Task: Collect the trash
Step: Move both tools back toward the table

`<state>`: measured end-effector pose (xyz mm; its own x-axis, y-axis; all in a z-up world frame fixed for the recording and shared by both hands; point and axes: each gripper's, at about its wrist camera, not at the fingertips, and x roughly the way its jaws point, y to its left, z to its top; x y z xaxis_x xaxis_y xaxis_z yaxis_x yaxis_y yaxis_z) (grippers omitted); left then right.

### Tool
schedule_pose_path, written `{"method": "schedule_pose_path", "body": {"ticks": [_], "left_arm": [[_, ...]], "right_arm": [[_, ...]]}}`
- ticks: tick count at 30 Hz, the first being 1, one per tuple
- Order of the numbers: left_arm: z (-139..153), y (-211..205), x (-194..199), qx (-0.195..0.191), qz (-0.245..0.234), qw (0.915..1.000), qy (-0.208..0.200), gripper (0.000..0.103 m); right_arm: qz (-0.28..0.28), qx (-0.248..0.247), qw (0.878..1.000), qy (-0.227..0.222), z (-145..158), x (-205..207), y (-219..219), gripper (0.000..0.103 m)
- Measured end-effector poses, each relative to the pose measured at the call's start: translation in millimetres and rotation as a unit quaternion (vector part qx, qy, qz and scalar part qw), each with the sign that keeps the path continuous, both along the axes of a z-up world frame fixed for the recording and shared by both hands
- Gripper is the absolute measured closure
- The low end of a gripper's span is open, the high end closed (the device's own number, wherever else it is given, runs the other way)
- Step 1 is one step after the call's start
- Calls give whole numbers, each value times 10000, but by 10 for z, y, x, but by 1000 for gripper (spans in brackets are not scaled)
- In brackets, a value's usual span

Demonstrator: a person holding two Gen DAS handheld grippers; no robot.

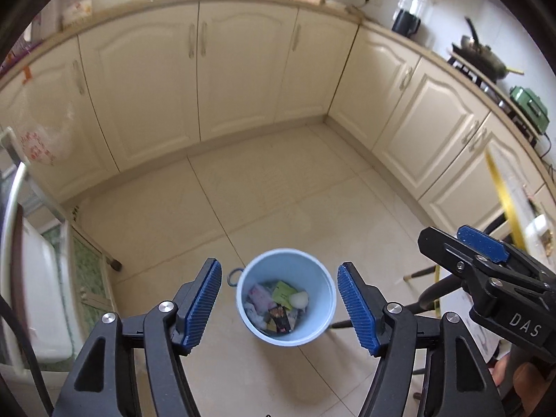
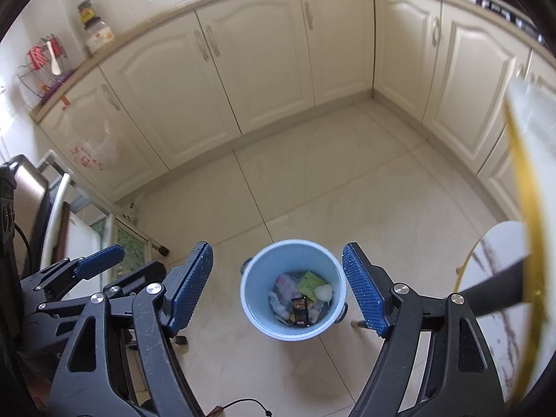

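Left gripper (image 1: pixel 279 304): lower centre of the left wrist view; blue ribbed pads stand wide apart with nothing between them; it hangs above the bin, gripping nothing
Right gripper (image 2: pixel 278 290): lower centre of the right wrist view; jaws spread wide and empty; it also shows at the right edge of the left wrist view
Trash bin (image 1: pixel 321 278): light blue, round, upright on the tiled floor, seen between the pads in both views, well below them
Trash (image 1: pixel 278 304): inside the bin; a green packet, a pink wrapper, a dark packet, white crumpled pieces
Floor (image 1: pixel 243 191): pale tiles, around the bin
Cabinets (image 1: pixel 239 66): cream doors across the upper half
Wok (image 1: pixel 481 57): on the stove, upper right
Table (image 2: pixel 493 257): white with a gold rim, right edge
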<state>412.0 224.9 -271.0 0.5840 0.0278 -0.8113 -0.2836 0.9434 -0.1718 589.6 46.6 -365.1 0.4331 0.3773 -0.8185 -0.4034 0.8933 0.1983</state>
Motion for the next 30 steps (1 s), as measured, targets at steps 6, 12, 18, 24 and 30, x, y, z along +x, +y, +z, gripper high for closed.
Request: {"method": "schedule_pose_path", "body": {"ticks": [6, 12, 18, 24, 30], "left_arm": [[671, -411, -542, 368, -66, 9958, -836, 28], [1238, -1045, -1237, 732, -207, 9821, -1722, 15], [1507, -1771, -2046, 961, -424, 9612, -2551, 3], [1479, -2237, -2749, 1087, -638, 9398, -3178, 1], [1398, -2513, -3426, 1150, -779, 9194, -3680, 1]], "right_arm": [[-41, 108, 9969, -774, 818, -511, -157, 13], [-250, 186, 9860, -1640, 1706, -1249, -517, 10], [-644, 31, 9655, -2523, 2423, -2039, -861, 0], [-970, 159, 9462, -3083, 2956, -2779, -1263, 0], [-1371, 96, 9268, -3494, 3322, -3314, -1608, 0]]}}
